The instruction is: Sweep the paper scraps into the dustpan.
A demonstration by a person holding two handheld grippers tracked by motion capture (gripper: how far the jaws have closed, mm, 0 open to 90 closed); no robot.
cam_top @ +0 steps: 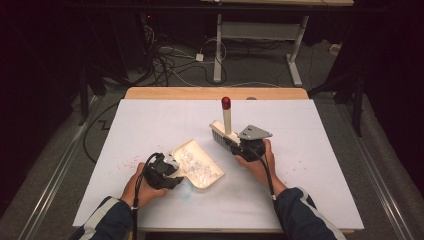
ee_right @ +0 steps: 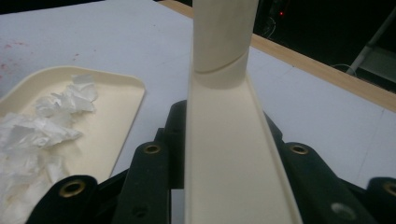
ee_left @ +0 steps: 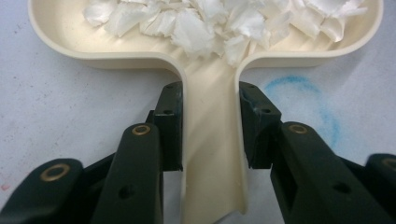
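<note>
high view: shreds (cam_top: pixel 196 163) fill dustpan (cam_top: pixel 212 180)

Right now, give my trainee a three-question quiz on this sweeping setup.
1. True or false: the left gripper has its jaws on either side of the dustpan handle.
2. What lies in the dustpan: A) white scraps, B) coins, C) nothing?
3. Which tool does the right gripper hold, and what colour is the tip of its handle?

Key
1. True; the high view also shows the pan resting on the table.
2. A.
3. The brush, handle rising upward, with a red tip.
</note>
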